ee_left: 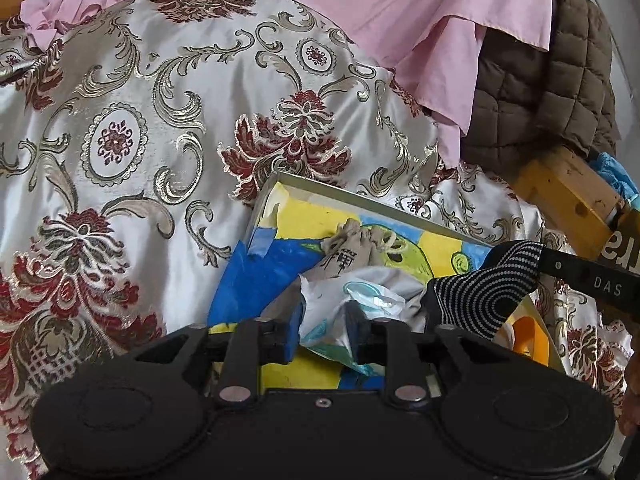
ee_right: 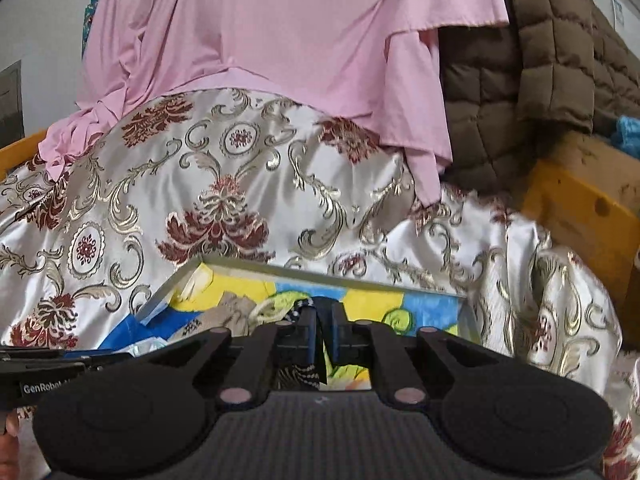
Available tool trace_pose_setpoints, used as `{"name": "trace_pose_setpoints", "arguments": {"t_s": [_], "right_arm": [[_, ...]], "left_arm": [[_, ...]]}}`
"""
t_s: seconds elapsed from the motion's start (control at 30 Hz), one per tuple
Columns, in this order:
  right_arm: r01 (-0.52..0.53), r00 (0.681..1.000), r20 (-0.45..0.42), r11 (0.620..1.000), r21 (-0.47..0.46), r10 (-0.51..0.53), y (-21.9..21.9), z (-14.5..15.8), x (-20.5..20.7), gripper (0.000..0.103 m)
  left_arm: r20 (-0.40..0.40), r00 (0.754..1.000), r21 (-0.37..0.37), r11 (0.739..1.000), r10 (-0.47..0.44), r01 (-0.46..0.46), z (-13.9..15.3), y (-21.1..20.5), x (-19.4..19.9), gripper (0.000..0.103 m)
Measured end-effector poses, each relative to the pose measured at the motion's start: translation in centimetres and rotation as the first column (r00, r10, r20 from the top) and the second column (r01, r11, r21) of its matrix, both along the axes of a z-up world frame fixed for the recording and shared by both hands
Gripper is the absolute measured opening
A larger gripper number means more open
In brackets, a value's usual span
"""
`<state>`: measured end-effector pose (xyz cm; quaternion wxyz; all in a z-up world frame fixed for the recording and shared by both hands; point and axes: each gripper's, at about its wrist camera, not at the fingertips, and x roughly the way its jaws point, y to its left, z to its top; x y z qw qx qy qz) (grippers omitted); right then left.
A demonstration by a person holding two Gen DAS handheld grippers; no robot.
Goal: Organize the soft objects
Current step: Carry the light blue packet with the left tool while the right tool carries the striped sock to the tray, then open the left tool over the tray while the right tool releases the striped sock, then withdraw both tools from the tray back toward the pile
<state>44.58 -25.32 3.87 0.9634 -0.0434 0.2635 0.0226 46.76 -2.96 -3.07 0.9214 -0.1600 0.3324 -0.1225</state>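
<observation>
Left hand-held gripper (ee_left: 322, 330): narrow gap, crumpled grey-white printed sock (ee_left: 360, 292) between pads, over shallow box with yellow-blue picture lining (ee_left: 288, 184). Right hand-held gripper (ee_right: 322, 334): near-closed on black dotted sock (ee_right: 318, 360). Beige sock (ee_left: 344, 246) already deposited; release pending.

A shallow box with a yellow-and-blue printed floor (ee_left: 304, 216) sits on a silver brocade bedspread (ee_left: 120, 128). In it lie a grey sock (ee_left: 348, 252) and a pale printed cloth (ee_left: 360, 300). Behind, a pink sheet (ee_left: 400, 8) overlaps the bedspread, with a brown quilted blanket (ee_left: 540, 92) to its right.
</observation>
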Motion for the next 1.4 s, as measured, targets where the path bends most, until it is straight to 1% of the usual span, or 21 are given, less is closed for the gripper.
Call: {"name": "trace_pose_setpoints", "arguments": {"t_s": [0.03, 0.07, 0.1, 0.13, 0.17, 0.23, 0.3, 0.37, 0.5, 0.63, 0.77, 1.0, 1.1, 1.17, 1.23, 1.33, 1.4], "right_arm": [[0.002, 1.000, -0.005, 1.000, 0.003, -0.002, -0.2, 0.0, -0.1, 0.013], [0.001, 1.000, -0.010, 1.000, 0.007, -0.001, -0.3, -0.1, -0.3, 0.018], [0.002, 1.000, -0.016, 1.000, 0.010, -0.002, -0.4, -0.1, -0.4, 0.022], [0.004, 1.000, -0.020, 1.000, 0.018, -0.004, -0.5, -0.1, -0.6, 0.030], [0.003, 1.000, -0.020, 1.000, 0.026, -0.002, -0.7, -0.1, -0.8, 0.037], [-0.001, 1.000, -0.018, 0.999, 0.041, 0.002, -1.0, 0.0, -1.2, 0.044], [-0.001, 1.000, -0.019, 0.999, 0.054, 0.002, -1.2, 0.2, -1.7, 0.047], [-0.004, 1.000, -0.019, 0.998, 0.066, 0.005, -1.3, 0.4, -2.3, 0.053], [-0.016, 1.000, -0.004, 0.996, 0.086, 0.017, -1.3, 0.9, -3.9, 0.061], [-0.035, 0.999, 0.022, 0.994, 0.103, 0.033, -1.0, 1.8, -6.5, 0.072], [-0.054, 0.997, 0.053, 0.990, 0.133, 0.047, -0.9, 2.9, -9.3, 0.082], [-0.090, 0.991, 0.106, 0.986, 0.138, 0.076, -0.1, 4.8, -14.6, 0.088], [-0.104, 0.988, 0.126, 0.985, 0.135, 0.087, 0.4, 5.5, -16.9, 0.091], [-0.108, 0.986, 0.143, 0.984, 0.144, 0.088, 0.6, 5.9, -18.5, 0.095], [-0.110, 0.984, 0.157, 0.981, 0.158, 0.085, 0.8, 6.2, -20.1, 0.097], [-0.115, 0.981, 0.173, 0.981, 0.154, 0.087, 1.3, 6.2, -22.3, 0.100], [-0.116, 0.979, 0.184, 0.982, 0.151, 0.087, 1.6, 6.2, -23.7, 0.103]], "left_arm": [[0.001, 1.000, 0.005, 1.000, 0.002, -0.002, 0.1, 0.0, -0.1, 0.034], [0.001, 1.000, 0.009, 1.000, 0.006, -0.006, 0.2, 0.1, -0.3, 0.036], [-0.001, 1.000, 0.011, 1.000, 0.010, -0.010, 0.3, 0.1, -0.5, 0.042], [-0.004, 1.000, 0.013, 1.000, 0.013, -0.013, 0.4, 0.1, -0.6, 0.049], [-0.007, 1.000, 0.014, 1.000, 0.015, -0.015, 0.6, 0.2, -0.8, 0.051], [-0.003, 1.000, 0.020, 0.999, 0.025, -0.025, 0.9, 0.3, -1.2, 0.057], [0.005, 1.000, 0.027, 0.999, 0.030, -0.030, 1.3, 0.4, -1.7, 0.060], [0.017, 0.999, 0.030, 0.999, 0.032, -0.033, 1.8, 0.5, -2.3, 0.064], [0.047, 0.999, 0.035, 0.999, 0.028, -0.030, 3.0, 0.3, -3.9, 0.075], [0.070, 0.997, 0.049, 0.999, 0.009, -0.013, 4.3, 0.4, -5.8, 0.082], [0.092, 0.996, 0.058, 0.998, -0.005, -0.001, 5.4, 0.8, -8.5, 0.086], [0.125, 0.992, 0.059, 0.998, -0.010, 0.003, 7.2, 1.6, -13.4, 0.091], [0.147, 0.989, 0.048, 0.999, 0.000, -0.007, 8.0, 2.1, -15.6, 0.094], [0.158, 0.987, 0.041, 0.999, 0.007, -0.013, 8.4, 2.5, -17.0, 0.094], [0.168, 0.986, 0.039, 0.999, 0.009, -0.016, 8.6, 2.8, -18.5, 0.095], [0.184, 0.983, 0.043, 0.999, 0.014, -0.023, 8.9, 3.2, -20.6, 0.096], [0.192, 0.981, 0.038, 0.999, 0.021, -0.029, 8.9, 3.6, -22.1, 0.100]]}}
